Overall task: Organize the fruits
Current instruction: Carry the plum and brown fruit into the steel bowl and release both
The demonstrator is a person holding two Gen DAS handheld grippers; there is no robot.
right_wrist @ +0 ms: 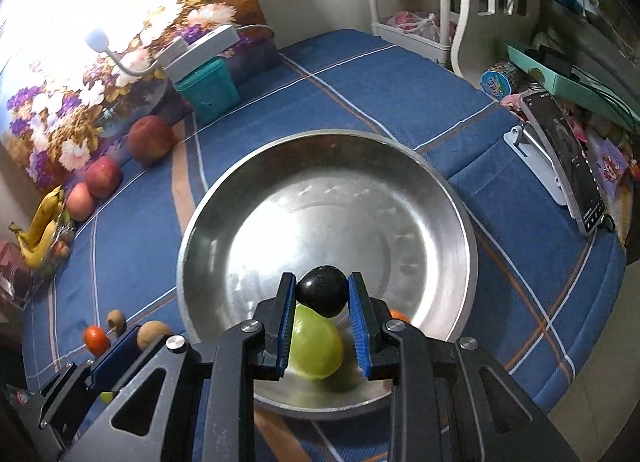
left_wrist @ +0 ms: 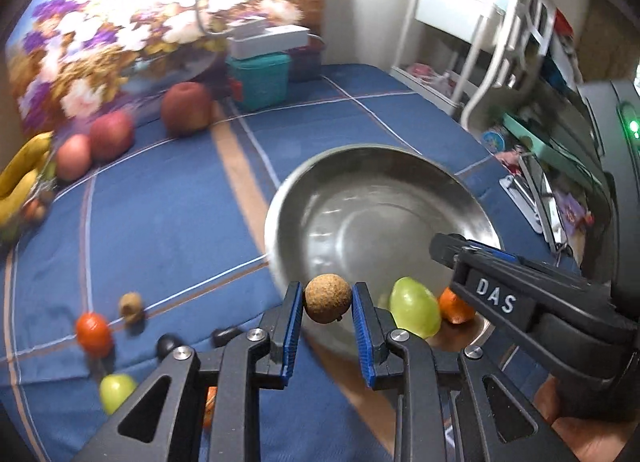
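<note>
A steel bowl [left_wrist: 360, 198] [right_wrist: 280, 190] stands on the blue checked cloth. It holds a green fruit [left_wrist: 414, 312] [right_wrist: 314, 346] and a small orange fruit [left_wrist: 454, 306] [right_wrist: 398, 315]. My left gripper [left_wrist: 328, 302] is shut on a rough brown round fruit [left_wrist: 328, 298] at the bowl's near rim. My right gripper [right_wrist: 322, 292] is shut on a black round fruit [right_wrist: 322, 290], held over the bowl above the green fruit. The right gripper also shows in the left wrist view [left_wrist: 452, 252].
Loose on the cloth at left lie an orange fruit [left_wrist: 94, 334], a brown fruit [left_wrist: 131, 307], two black fruits [left_wrist: 168, 346] and a green one [left_wrist: 116, 390]. Apples [left_wrist: 110, 134], bananas [left_wrist: 24, 174] and a teal box [left_wrist: 260, 78] stand at the back. A phone on a stand [right_wrist: 564, 158] is at the right.
</note>
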